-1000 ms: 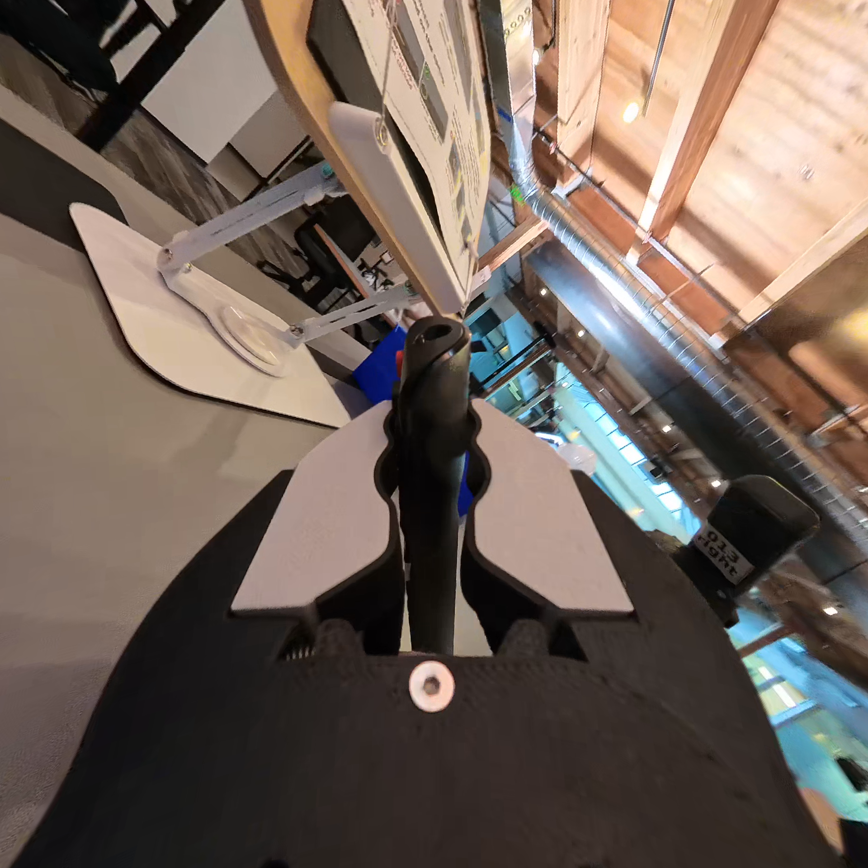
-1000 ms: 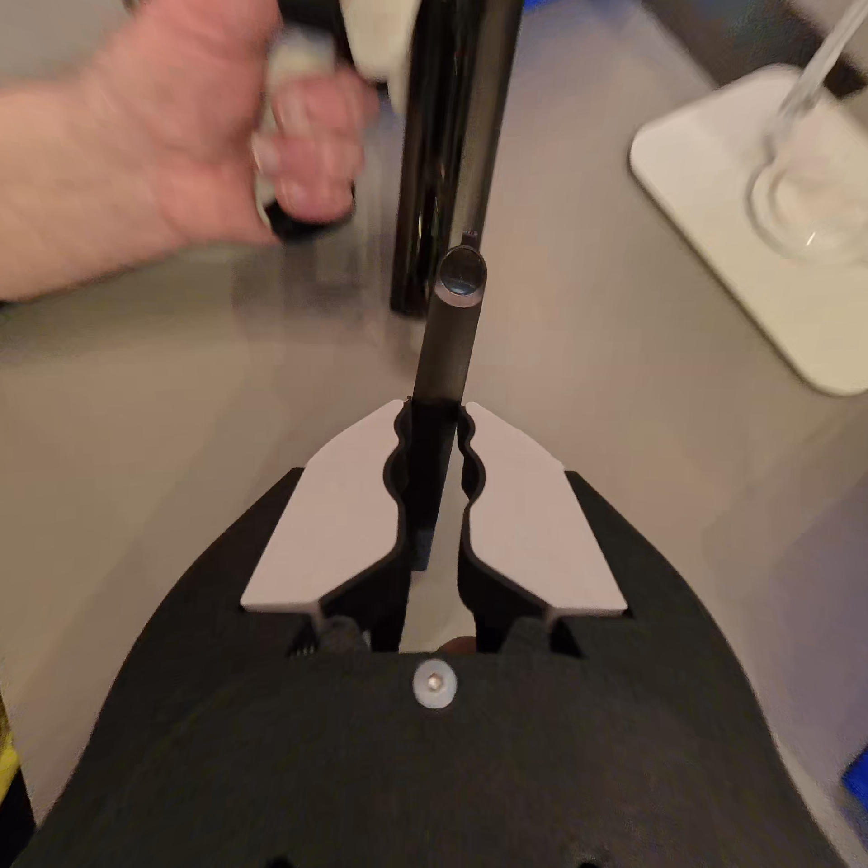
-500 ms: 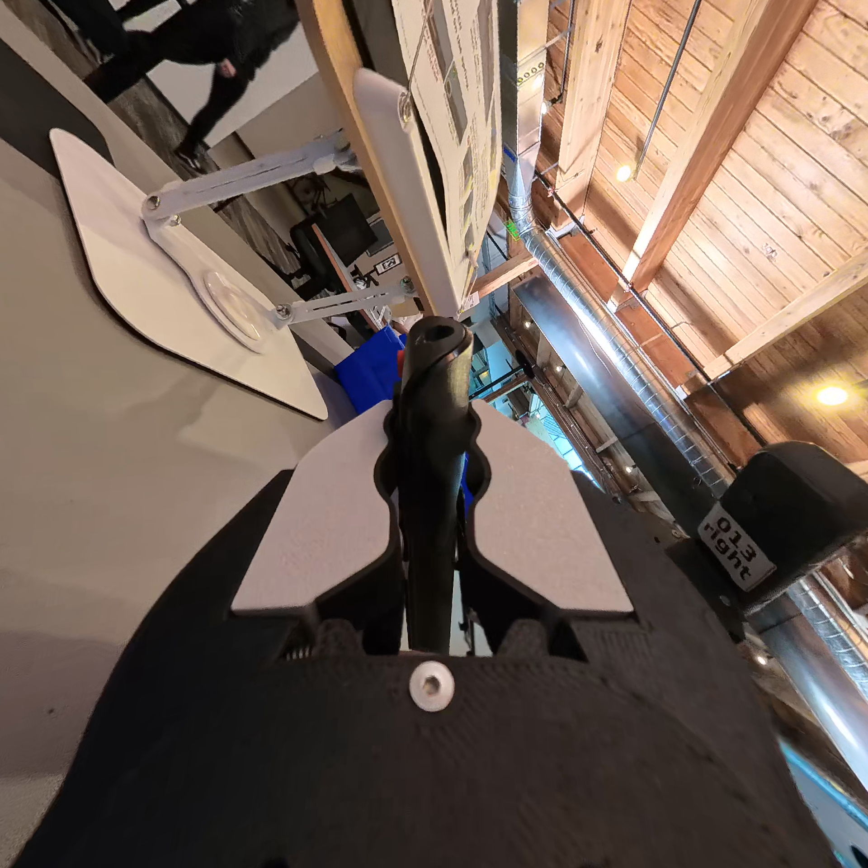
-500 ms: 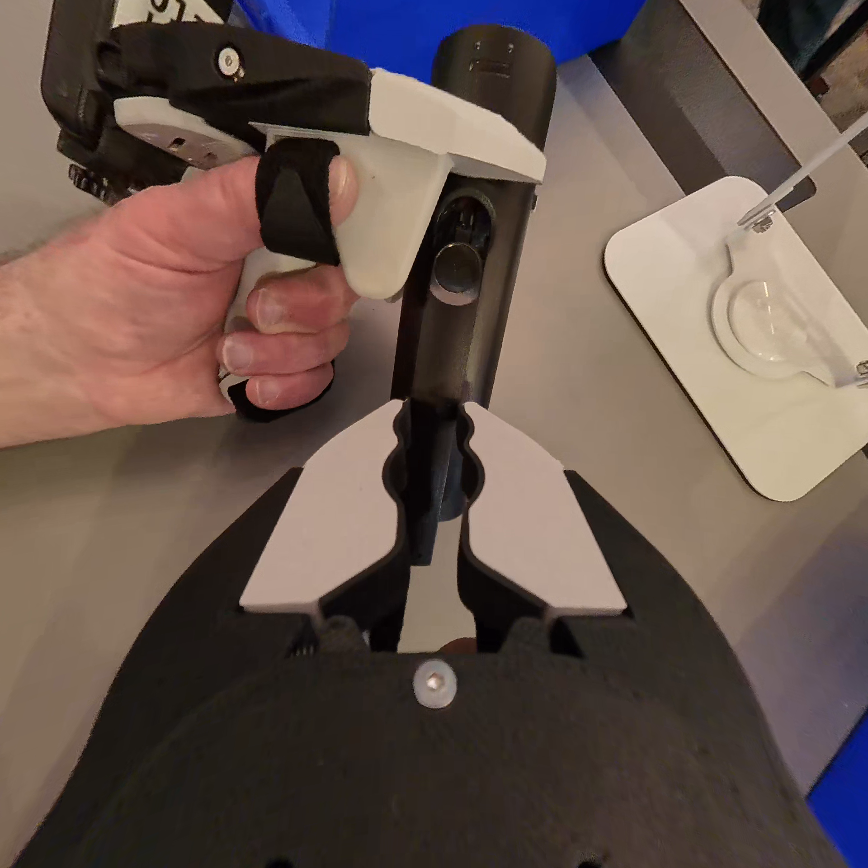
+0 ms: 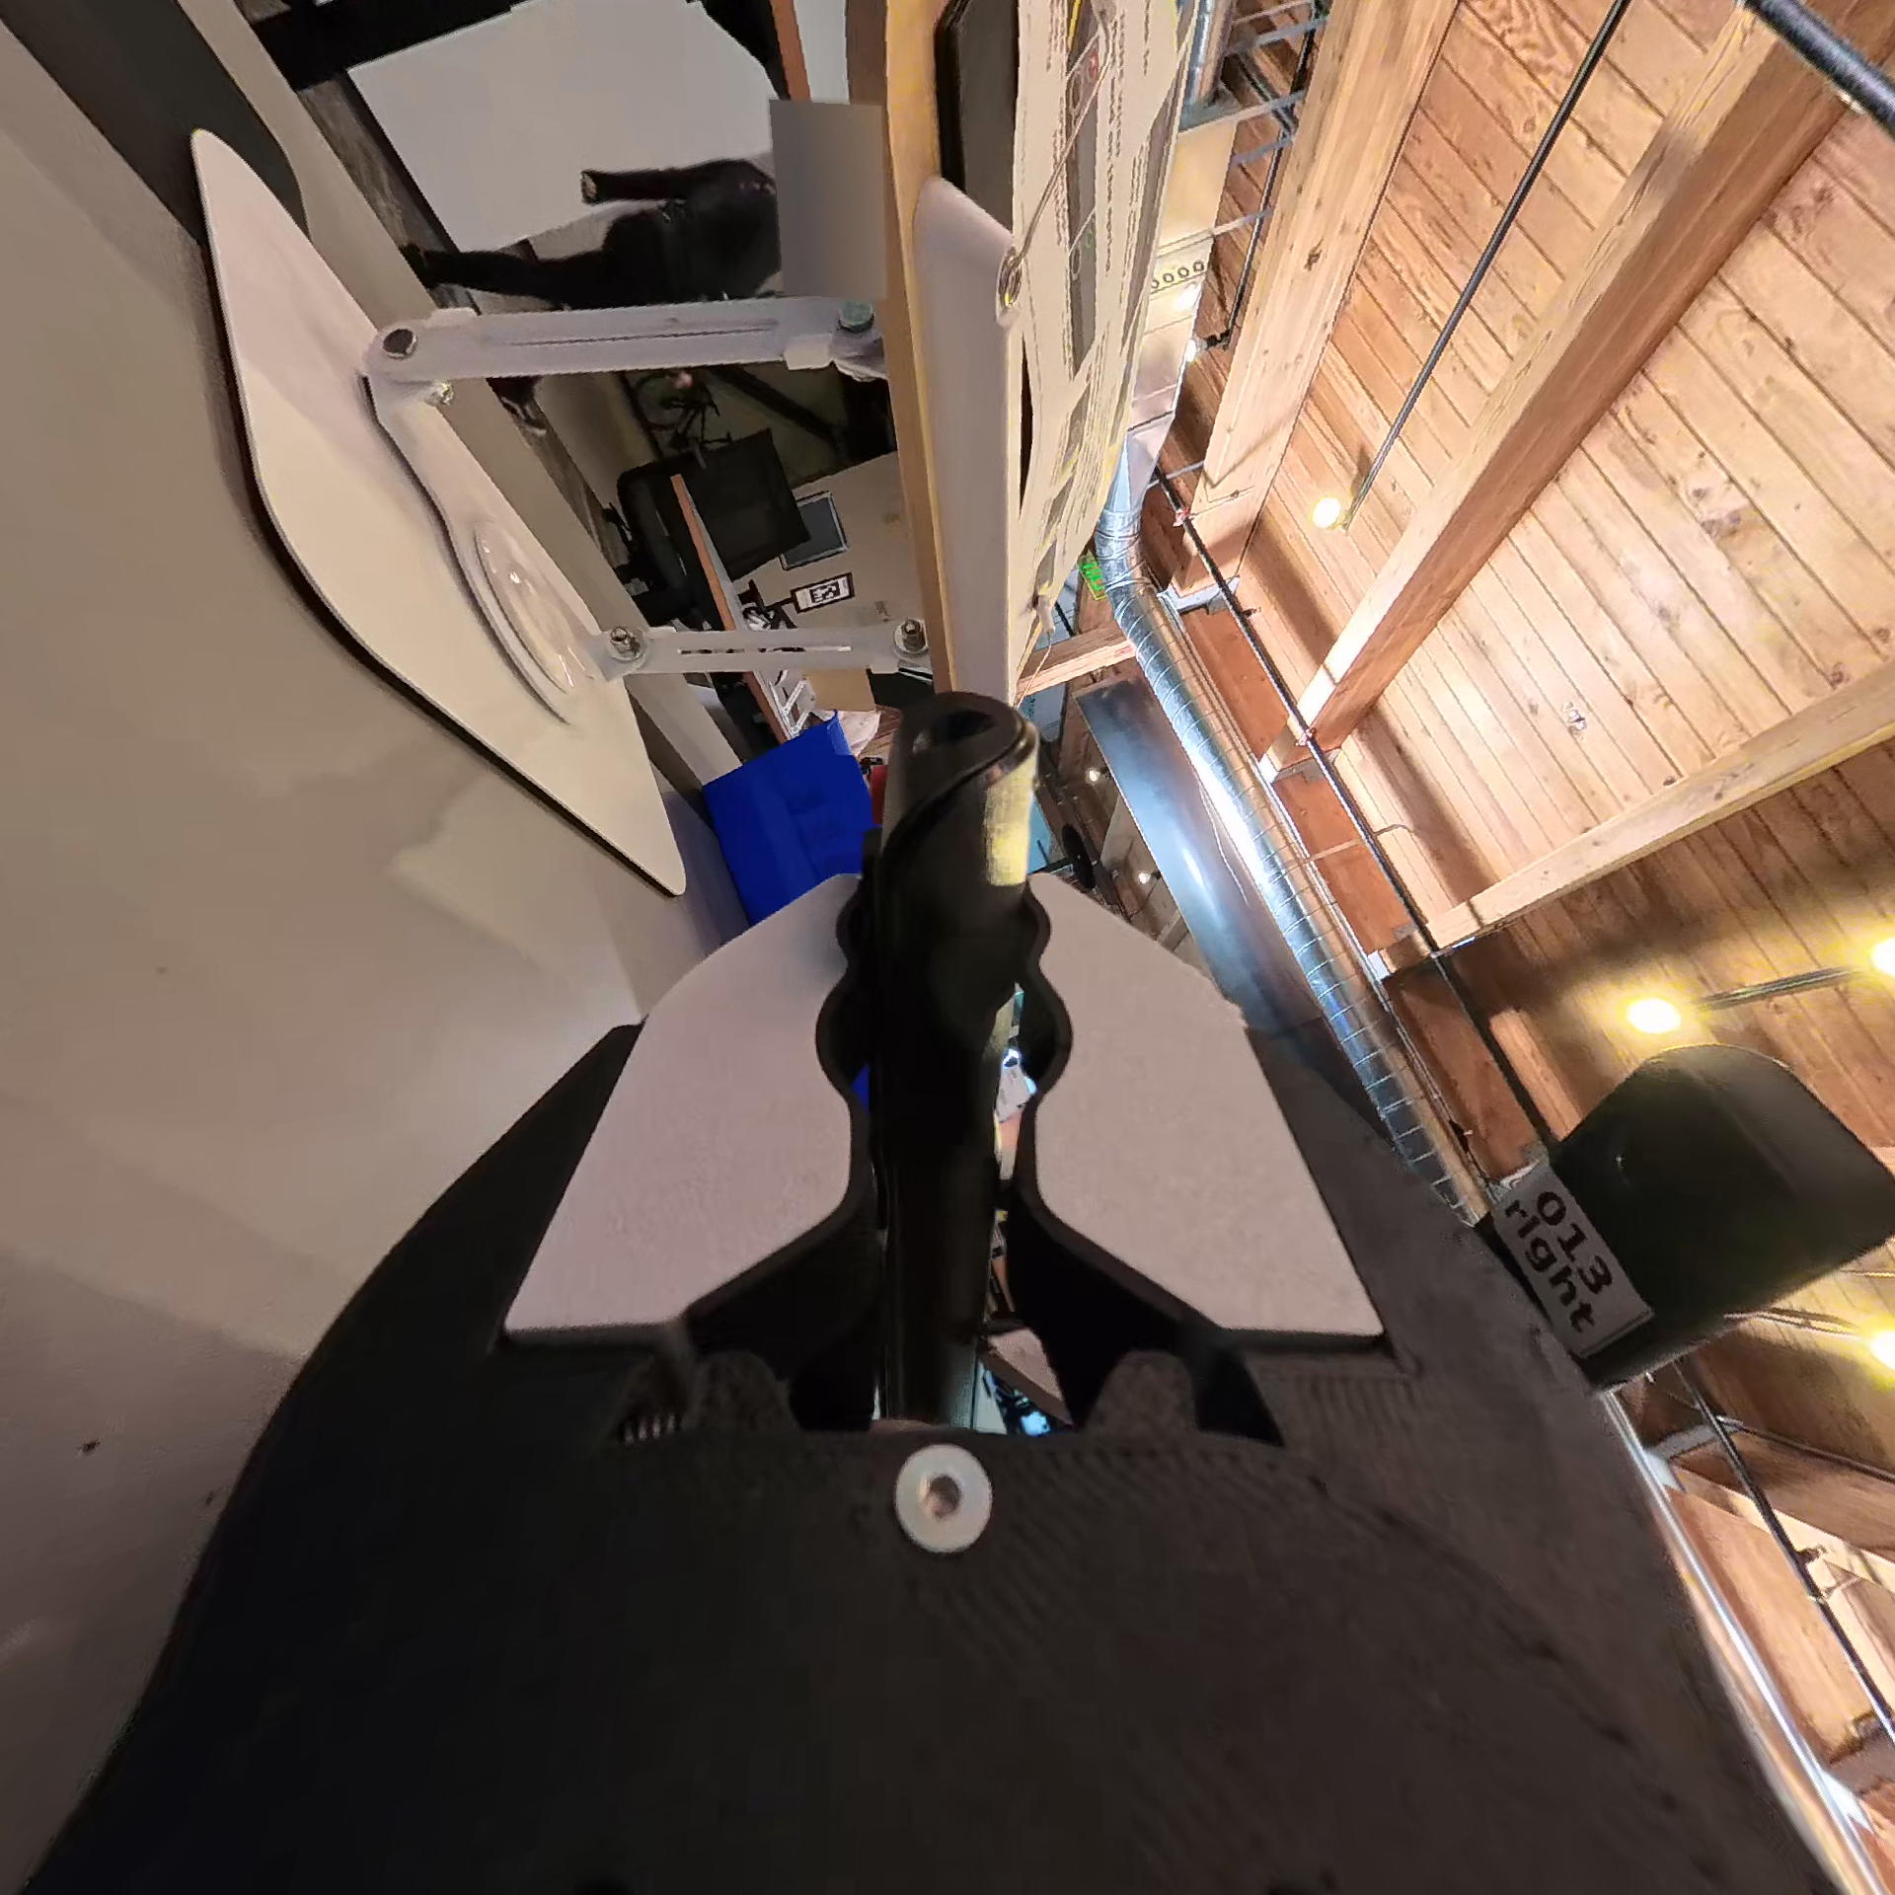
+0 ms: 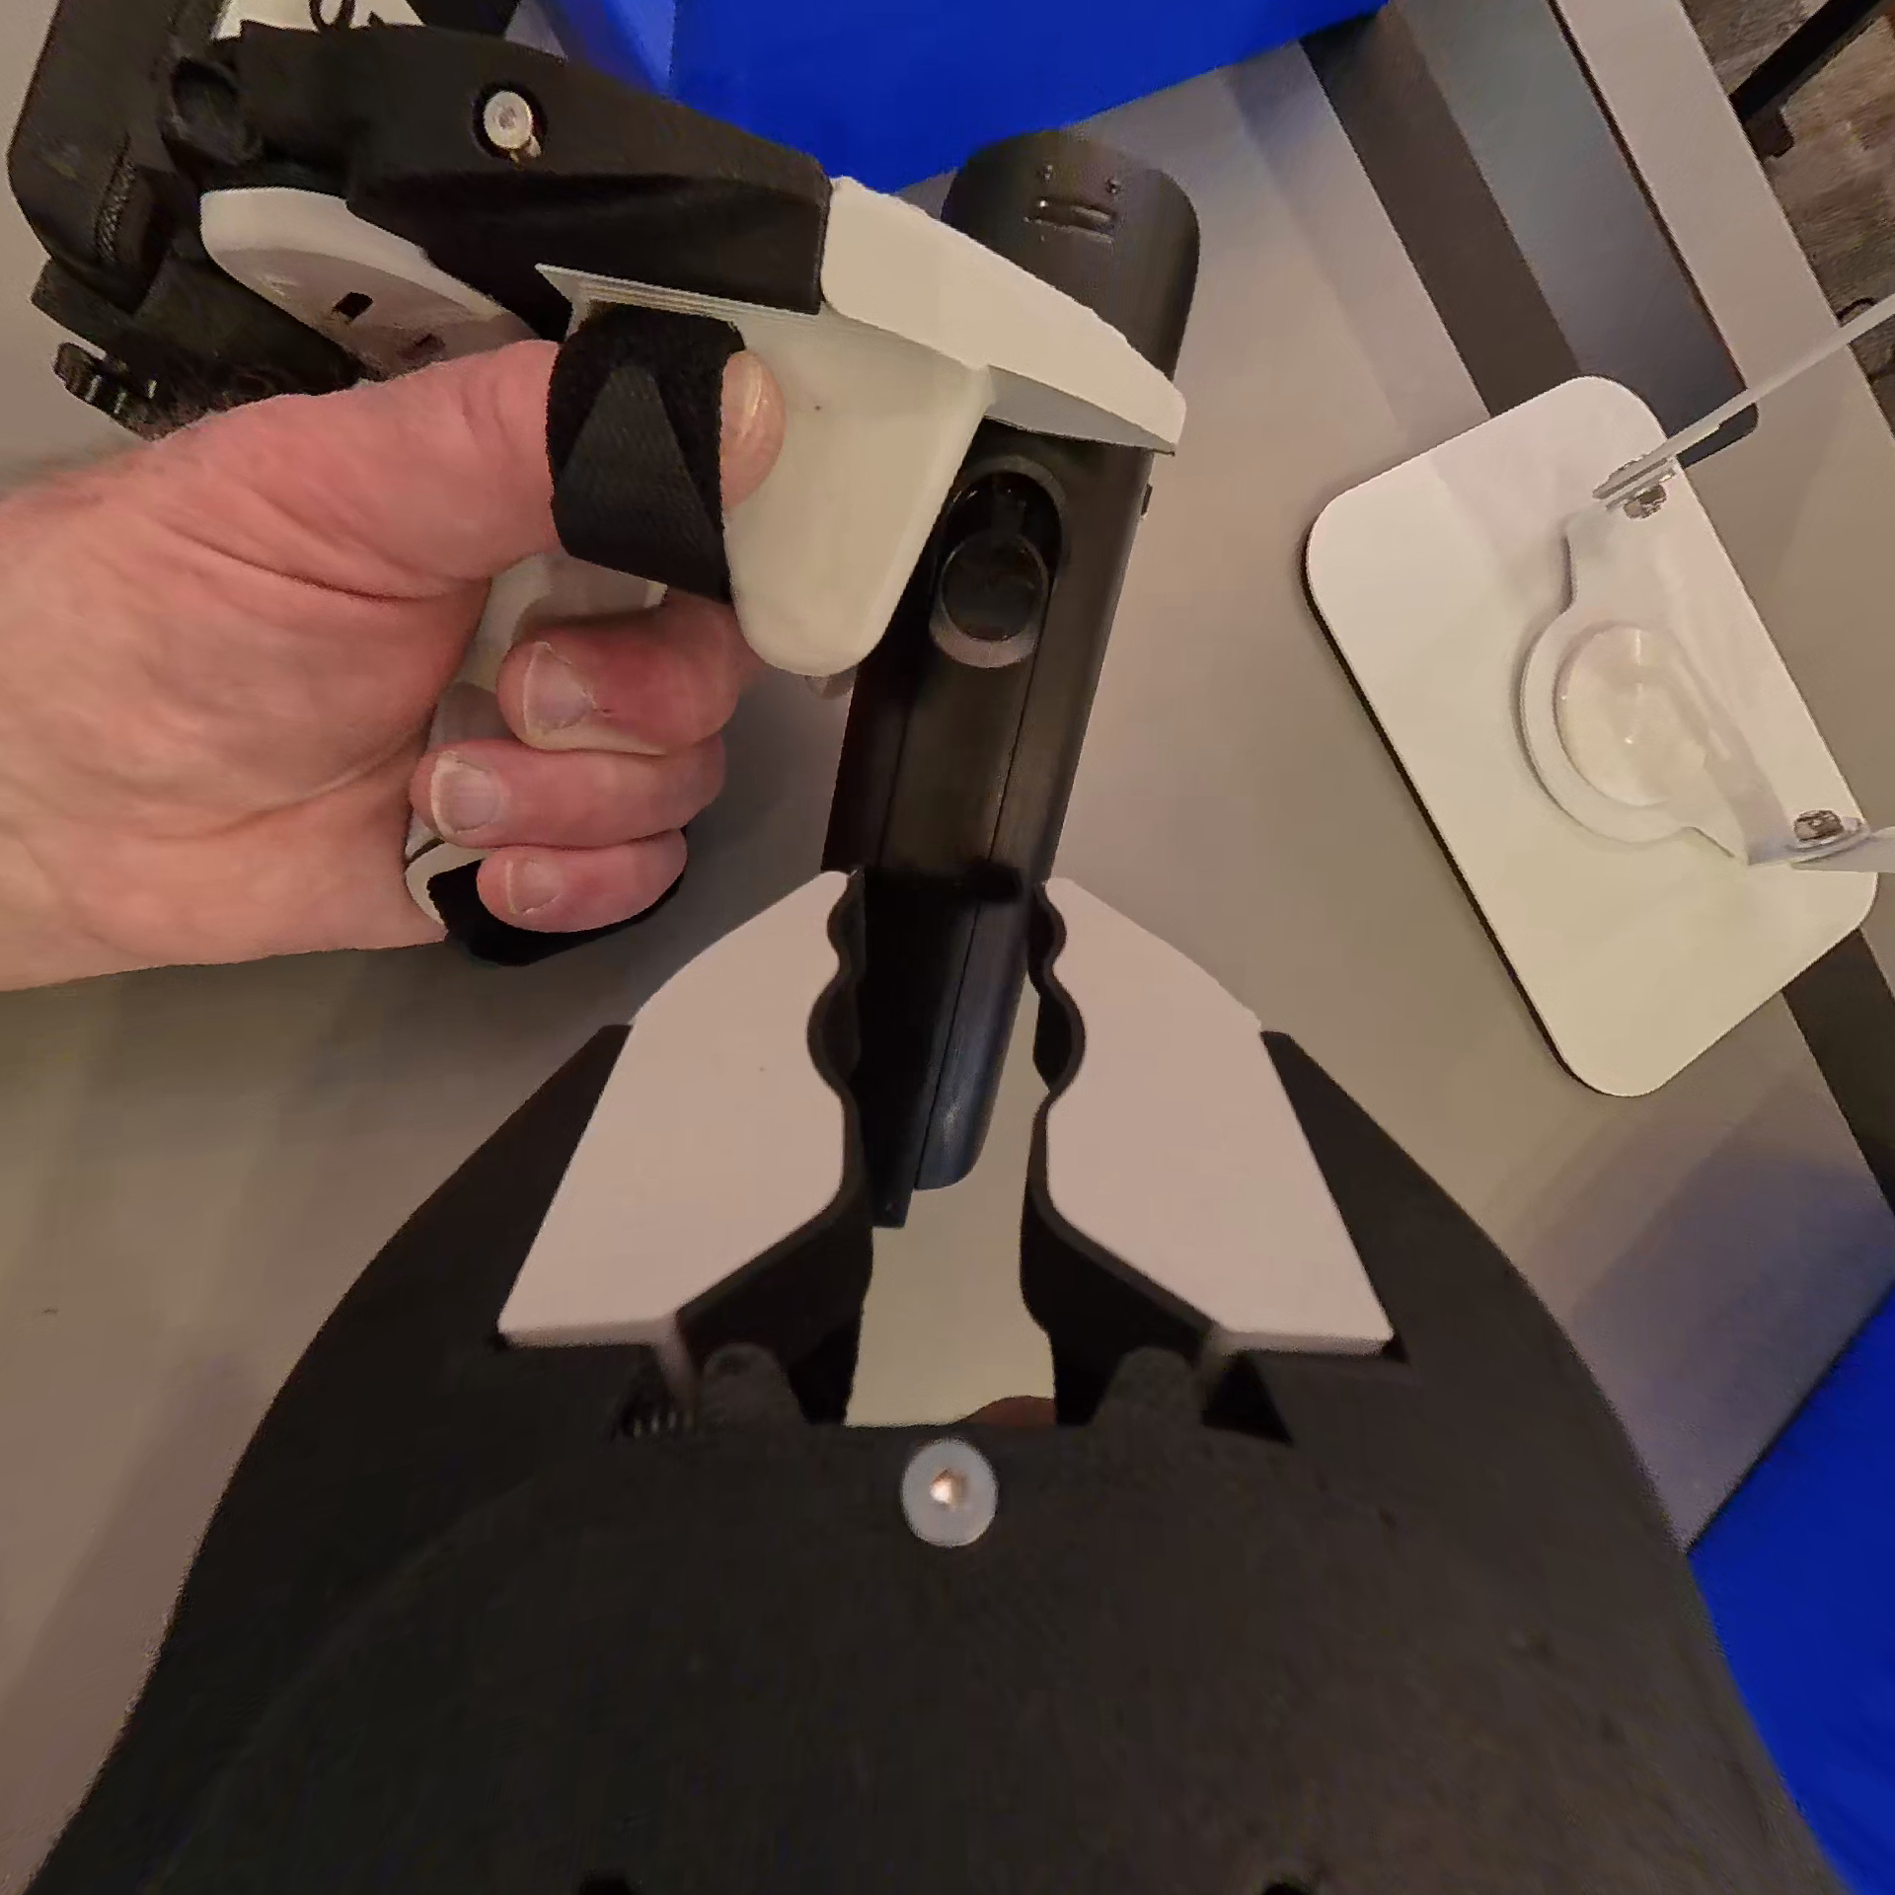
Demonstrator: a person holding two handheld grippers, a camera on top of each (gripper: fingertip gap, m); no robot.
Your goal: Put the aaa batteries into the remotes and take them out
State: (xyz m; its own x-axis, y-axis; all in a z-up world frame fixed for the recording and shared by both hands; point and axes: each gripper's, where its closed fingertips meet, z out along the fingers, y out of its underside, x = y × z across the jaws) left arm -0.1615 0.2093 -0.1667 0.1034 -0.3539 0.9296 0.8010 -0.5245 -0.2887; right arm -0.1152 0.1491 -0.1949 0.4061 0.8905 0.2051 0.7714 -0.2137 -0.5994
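Grey tabletop ran under both grippers, with a wooden plank ceiling and a silver duct overhead in the left wrist view. One white stand base sat on the table to the right, carrying a clear round disc, and a blue bin stood at the far edge.

One black remote was in play, held upright off the table. The left gripper was clamped narrowly on it, its two white fingers pressing the remote's sides, the remote's rounded end sticking out past the tips. In the right wrist view a hand gripped that left gripper's white handle, one finger through a black strap.

The right gripper was closed to a narrow gap on one dark flat piece, apparently the battery cover, though that could not be told for sure; its far end met the remote's lower end. Above it the remote's open battery bay showed one round metal battery end; whether a second battery lay inside could not be told.
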